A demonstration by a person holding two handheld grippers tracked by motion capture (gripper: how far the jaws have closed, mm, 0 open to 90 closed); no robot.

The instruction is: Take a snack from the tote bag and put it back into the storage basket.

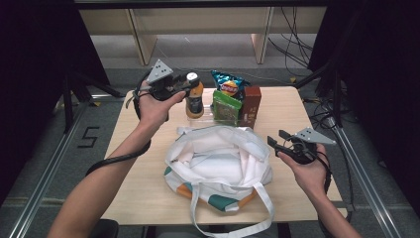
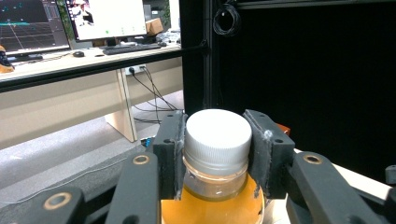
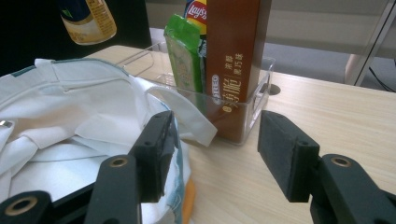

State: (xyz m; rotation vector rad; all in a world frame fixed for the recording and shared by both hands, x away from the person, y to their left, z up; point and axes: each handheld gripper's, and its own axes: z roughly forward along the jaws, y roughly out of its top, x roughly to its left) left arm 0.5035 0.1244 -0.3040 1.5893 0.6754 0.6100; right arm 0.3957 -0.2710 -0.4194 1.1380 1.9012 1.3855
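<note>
So the left gripper (image 2: 217, 154) has its jaws clamped on the white cap of the juice bottle (image 1: 194, 96), held above the table's (image 1: 292, 119) far edge. The clear tray (image 3: 254, 109) there holds a Lay's chip bag (image 1: 229, 87), a green packet (image 3: 184, 56) and a brown box (image 3: 236, 60) with Chinese writing. The right gripper (image 3: 215, 154) gapes empty beside the white tote bag (image 1: 218, 161).

The bottle (image 2: 215, 186) is clear glossy plastic over orange liquid, its white cap (image 2: 217, 135) matt plastic with fine ribbing. The left gripper (image 2: 216, 154) has matt black plastic jaws lined with rough grey padding. The bag (image 1: 218, 158) is soft white cloth, creased. The table (image 1: 292, 119) looks like pale smooth wood. The tray (image 3: 254, 105) is clear shiny plastic; the brown box (image 3: 236, 60) in it is smooth card
</note>
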